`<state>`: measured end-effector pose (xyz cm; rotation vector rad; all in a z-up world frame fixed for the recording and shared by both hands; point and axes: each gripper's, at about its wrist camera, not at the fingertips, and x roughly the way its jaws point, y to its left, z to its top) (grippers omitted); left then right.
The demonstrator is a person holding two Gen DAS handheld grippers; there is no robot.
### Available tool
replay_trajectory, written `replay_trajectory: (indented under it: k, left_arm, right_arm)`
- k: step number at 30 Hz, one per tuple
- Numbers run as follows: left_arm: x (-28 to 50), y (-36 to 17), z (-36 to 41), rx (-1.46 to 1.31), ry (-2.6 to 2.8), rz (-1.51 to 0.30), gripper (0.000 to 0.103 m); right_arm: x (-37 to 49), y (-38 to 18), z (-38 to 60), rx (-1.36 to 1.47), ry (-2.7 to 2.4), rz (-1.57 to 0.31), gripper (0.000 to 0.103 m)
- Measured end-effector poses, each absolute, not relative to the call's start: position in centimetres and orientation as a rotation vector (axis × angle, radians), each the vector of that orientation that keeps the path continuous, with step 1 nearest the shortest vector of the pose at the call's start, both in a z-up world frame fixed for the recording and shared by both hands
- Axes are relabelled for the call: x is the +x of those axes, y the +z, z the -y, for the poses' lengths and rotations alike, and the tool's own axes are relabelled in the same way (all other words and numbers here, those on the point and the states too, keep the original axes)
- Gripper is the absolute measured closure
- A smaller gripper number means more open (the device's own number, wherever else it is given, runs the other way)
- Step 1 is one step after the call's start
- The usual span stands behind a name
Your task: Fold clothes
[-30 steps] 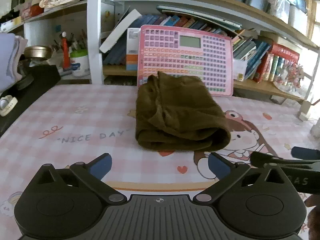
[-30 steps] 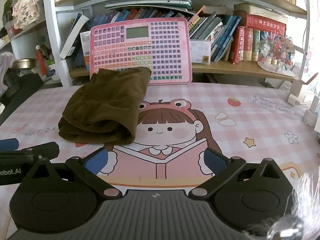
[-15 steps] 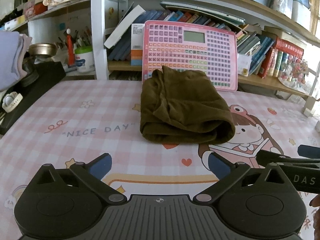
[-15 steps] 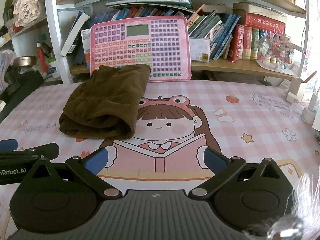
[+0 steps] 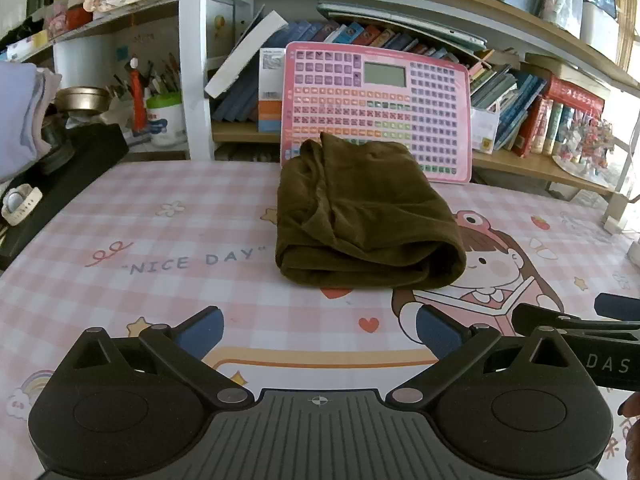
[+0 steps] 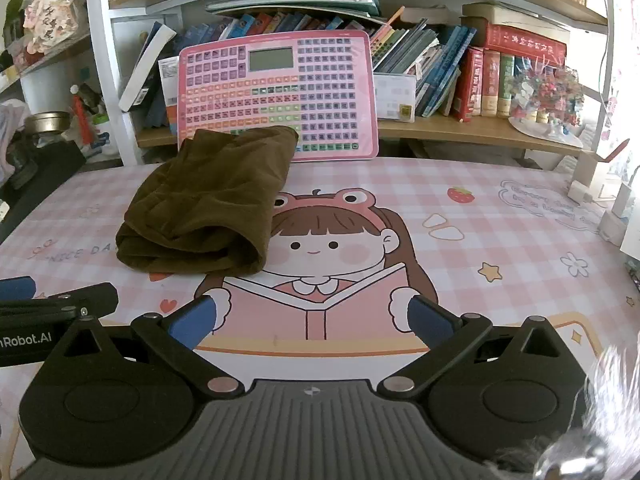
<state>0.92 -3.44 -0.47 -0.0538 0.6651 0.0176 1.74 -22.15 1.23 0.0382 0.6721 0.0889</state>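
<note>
A dark olive-brown garment (image 5: 364, 216) lies folded into a compact bundle on the pink checked table mat (image 5: 160, 240); it also shows in the right wrist view (image 6: 208, 208). My left gripper (image 5: 318, 326) is open and empty, well short of the garment's near fold. My right gripper (image 6: 312, 316) is open and empty, to the right of the garment and nearer than it. Each gripper's dark body shows at the edge of the other's view: the right one (image 5: 580, 332) and the left one (image 6: 52, 312).
A pink button board (image 5: 376, 108) leans against the bookshelf right behind the garment. Books (image 6: 480, 76) fill the shelf. A black case (image 5: 60, 184) with a watch lies at the mat's left edge. Small boxes (image 6: 612, 200) stand at the right edge.
Both grippers have pulled back from the garment and risen a little, so it looks farther away. The garment has not moved. Both stay open.
</note>
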Motion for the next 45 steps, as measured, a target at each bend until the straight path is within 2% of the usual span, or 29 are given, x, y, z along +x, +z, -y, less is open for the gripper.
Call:
replay_trajectory:
  k: [45]
  left_arm:
    - [0.87, -0.37, 3.07, -0.078, 0.029, -0.669, 0.000]
  right_arm:
    - [1.76, 1.16, 21.84, 0.032, 0.096, -0.678, 0.000]
